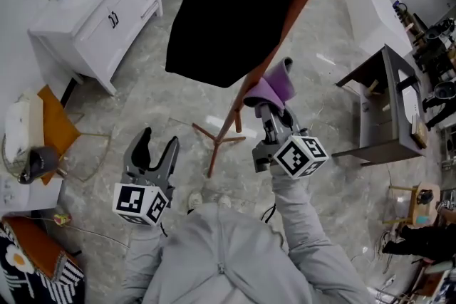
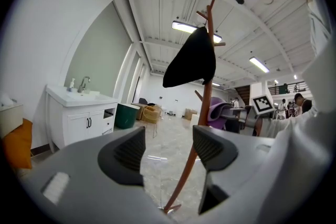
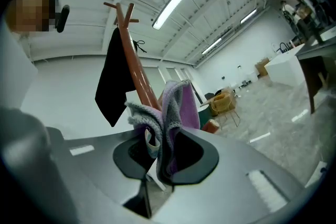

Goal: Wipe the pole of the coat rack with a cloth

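The coat rack's reddish-brown pole (image 1: 265,57) slants down through the head view to its spread feet (image 1: 216,141), with a black garment (image 1: 231,7) hanging from its top. My right gripper (image 1: 270,112) is shut on a purple and grey cloth (image 1: 272,87), and the cloth lies against the pole about halfway up. In the right gripper view the cloth (image 3: 172,115) bunches up between the jaws with the pole (image 3: 137,71) right behind it. My left gripper (image 1: 154,153) is open and empty, low and to the left of the rack's feet; its view shows the pole (image 2: 202,107) ahead.
A white vanity cabinet with a sink (image 1: 96,7) stands at the upper left. A dark wooden table (image 1: 388,110) and a white box (image 1: 377,14) are on the right. An orange cushion (image 1: 58,126) and clutter lie at the left edge. The floor is grey marble.
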`<act>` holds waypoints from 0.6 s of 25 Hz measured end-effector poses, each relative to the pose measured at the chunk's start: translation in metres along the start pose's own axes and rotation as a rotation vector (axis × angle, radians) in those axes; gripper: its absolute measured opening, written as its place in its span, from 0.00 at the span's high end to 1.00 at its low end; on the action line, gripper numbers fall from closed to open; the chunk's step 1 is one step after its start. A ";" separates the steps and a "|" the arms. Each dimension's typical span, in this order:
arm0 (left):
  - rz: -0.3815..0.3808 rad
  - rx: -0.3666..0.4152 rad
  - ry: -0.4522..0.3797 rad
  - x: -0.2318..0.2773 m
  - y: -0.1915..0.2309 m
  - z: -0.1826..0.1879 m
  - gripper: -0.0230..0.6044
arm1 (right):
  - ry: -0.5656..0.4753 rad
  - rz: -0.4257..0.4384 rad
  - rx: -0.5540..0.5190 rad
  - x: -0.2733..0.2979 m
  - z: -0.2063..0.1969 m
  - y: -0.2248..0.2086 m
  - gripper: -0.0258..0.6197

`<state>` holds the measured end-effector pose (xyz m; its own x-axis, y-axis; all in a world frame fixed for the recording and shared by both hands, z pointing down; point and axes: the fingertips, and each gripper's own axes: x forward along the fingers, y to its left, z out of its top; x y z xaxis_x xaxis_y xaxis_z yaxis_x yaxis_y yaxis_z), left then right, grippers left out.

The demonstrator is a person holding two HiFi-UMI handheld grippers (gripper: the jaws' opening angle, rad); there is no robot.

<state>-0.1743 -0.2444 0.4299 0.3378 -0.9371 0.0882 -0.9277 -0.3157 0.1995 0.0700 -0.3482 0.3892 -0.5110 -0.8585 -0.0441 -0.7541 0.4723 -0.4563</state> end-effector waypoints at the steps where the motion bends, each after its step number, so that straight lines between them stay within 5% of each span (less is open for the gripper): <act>1: 0.002 -0.001 0.003 0.000 0.001 -0.001 0.47 | 0.005 -0.011 -0.003 0.000 -0.004 -0.002 0.87; 9: -0.022 -0.002 0.020 0.010 -0.002 -0.005 0.47 | 0.026 -0.178 -0.269 -0.013 0.009 -0.021 0.87; 15: -0.060 0.005 0.026 0.020 -0.011 -0.005 0.47 | -0.006 -0.259 -0.337 -0.031 0.033 -0.038 0.87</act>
<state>-0.1565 -0.2588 0.4347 0.3973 -0.9120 0.1017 -0.9061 -0.3723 0.2007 0.1280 -0.3461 0.3781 -0.2857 -0.9579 0.0282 -0.9504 0.2794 -0.1369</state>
